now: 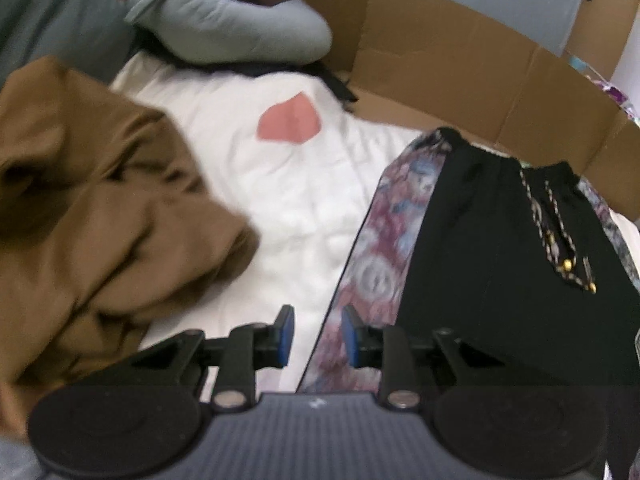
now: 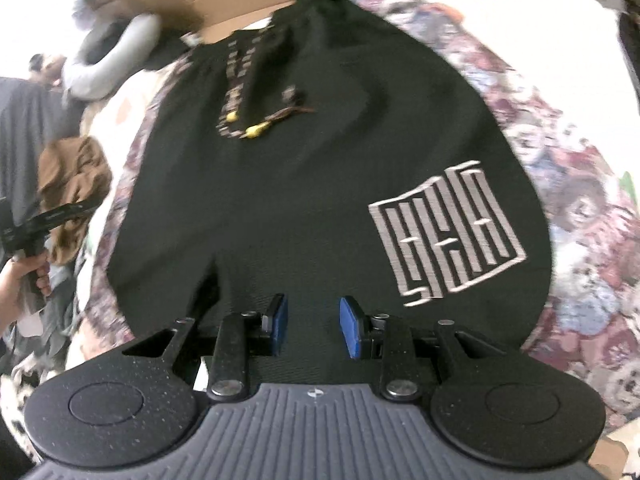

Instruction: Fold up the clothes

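black shorts (image 2: 304, 184) lie flat beneath gaping right tongs (image 2: 313, 326).

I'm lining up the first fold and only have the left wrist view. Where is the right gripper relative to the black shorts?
Observer: The right gripper is open at the hem end of the black shorts, with nothing between its fingers.
Operator: Any print on the fabric?
Observer: Yes, a grey maze-like logo on the leg to that gripper's right.
Operator: Can you see where the legs divide?
Observer: Yes, the leg split shows just left of the right gripper.
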A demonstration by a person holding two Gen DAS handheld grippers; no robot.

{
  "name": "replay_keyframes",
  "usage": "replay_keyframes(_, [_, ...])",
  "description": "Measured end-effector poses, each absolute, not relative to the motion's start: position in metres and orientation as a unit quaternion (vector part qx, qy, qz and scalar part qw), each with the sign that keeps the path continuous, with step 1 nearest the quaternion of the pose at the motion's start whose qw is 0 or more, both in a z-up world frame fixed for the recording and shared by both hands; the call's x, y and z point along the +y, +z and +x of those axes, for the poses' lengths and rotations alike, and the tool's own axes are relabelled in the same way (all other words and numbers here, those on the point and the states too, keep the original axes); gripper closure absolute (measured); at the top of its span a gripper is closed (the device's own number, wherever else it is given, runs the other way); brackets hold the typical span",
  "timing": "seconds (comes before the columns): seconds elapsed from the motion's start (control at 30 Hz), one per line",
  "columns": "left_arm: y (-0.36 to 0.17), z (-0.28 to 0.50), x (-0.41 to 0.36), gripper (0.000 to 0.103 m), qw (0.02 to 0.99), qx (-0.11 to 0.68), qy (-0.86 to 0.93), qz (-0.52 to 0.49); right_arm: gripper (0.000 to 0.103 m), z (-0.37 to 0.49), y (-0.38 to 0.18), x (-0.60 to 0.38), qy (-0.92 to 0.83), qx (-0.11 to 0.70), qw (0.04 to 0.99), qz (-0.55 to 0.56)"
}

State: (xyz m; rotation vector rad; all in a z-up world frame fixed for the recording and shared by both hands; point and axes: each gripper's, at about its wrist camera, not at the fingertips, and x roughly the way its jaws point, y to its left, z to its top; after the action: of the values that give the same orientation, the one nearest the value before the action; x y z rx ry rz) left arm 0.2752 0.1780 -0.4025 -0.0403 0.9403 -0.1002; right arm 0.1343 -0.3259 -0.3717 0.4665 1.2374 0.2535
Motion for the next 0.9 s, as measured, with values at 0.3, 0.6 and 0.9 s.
replay_keyframes(0.3, [-0.419, 0.302, 0.148, 0.090, 0.908, 0.419, -0.025, 0.009, 0.071, 0.121, -0.378, -0.349, 0.083, 0.578, 0.782, 0.216])
replay_keyframes(0.6, [-0.439, 0.309, 0.141, 0.088, 0.901, 0.432, -0.031, 0.020, 0.071, 0.115, -0.384, -0.349, 0.077, 0.589, 0.778, 0.204])
replay_keyframes(0.9, [-0.430, 0.308, 0.150, 0.084, 0.908, 0.416, -0.033, 0.014, 0.071, 0.120, -0.380, -0.360, 0.062, 0.576, 0.788, 0.206])
